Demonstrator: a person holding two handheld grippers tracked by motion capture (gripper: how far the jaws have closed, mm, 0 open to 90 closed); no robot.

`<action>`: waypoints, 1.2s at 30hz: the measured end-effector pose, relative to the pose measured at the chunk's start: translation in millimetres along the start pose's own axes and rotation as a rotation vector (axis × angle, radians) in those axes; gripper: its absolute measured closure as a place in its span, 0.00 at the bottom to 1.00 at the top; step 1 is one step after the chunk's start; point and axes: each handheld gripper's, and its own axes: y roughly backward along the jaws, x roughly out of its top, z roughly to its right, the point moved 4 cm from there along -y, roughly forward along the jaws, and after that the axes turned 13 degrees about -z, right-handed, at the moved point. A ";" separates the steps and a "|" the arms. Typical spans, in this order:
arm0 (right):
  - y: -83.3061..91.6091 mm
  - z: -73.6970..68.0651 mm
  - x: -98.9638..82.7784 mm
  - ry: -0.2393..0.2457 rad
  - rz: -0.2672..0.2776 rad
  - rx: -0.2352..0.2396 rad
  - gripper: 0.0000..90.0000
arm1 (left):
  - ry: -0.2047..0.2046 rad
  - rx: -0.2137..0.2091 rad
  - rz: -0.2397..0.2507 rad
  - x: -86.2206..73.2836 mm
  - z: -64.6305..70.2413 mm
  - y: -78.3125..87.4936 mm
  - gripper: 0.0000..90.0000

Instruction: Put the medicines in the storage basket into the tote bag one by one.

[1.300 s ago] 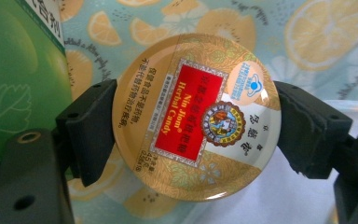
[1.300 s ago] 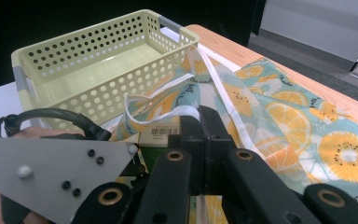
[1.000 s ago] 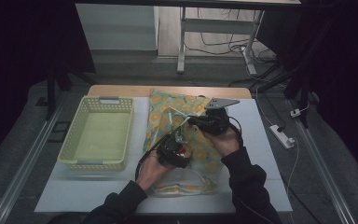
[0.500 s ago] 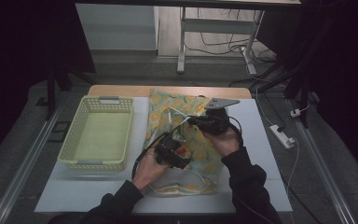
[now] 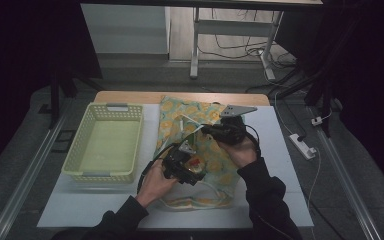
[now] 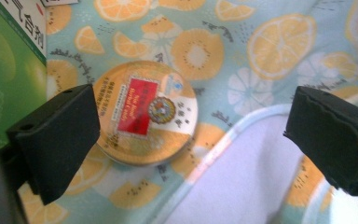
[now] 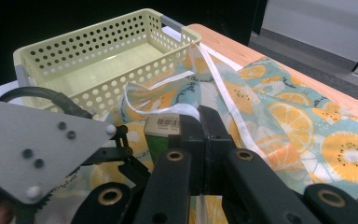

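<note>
Left gripper spread above a round tin while the right gripper pinches the bag's edge

Left gripper hovers over the fruit-print cloth bag, its two black jaws spread wide; they have just been opening, and nothing sits between the pads. In the left gripper view a round tin with a gold lid and a red label lies flat on the bag, just beside the left-hand jaw and partly behind it, free of both pads. A green box with a white printed panel lies on the bag just beside the tin. Past the tin, the bag's white piped hem curves across bare white table.

The right gripper has its jaws pressed together on a white-trimmed edge of the bag, holding that fold lifted off the rest of the cloth. A white strap runs from the pinch back over the bag toward the yellow perforated basket. In the high view the right gripper sits over the bag's middle, farther from the person than the left gripper, and the basket stands on the table just beside the bag's left edge, with nothing inside that I can see
</note>
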 end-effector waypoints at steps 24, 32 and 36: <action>1.4 -0.4 -0.5 0.000 0.003 0.000 1.00 | -0.020 -0.072 0.063 -35.6 -0.4 30.9 0.01; 1.5 -0.4 -0.6 -0.001 0.003 0.001 1.00 | -0.001 -0.068 0.046 -51.5 -4.4 30.8 0.00; 1.5 -0.5 -0.9 -0.001 0.002 0.002 1.00 | 0.007 -0.062 0.032 -53.6 -7.0 28.6 0.00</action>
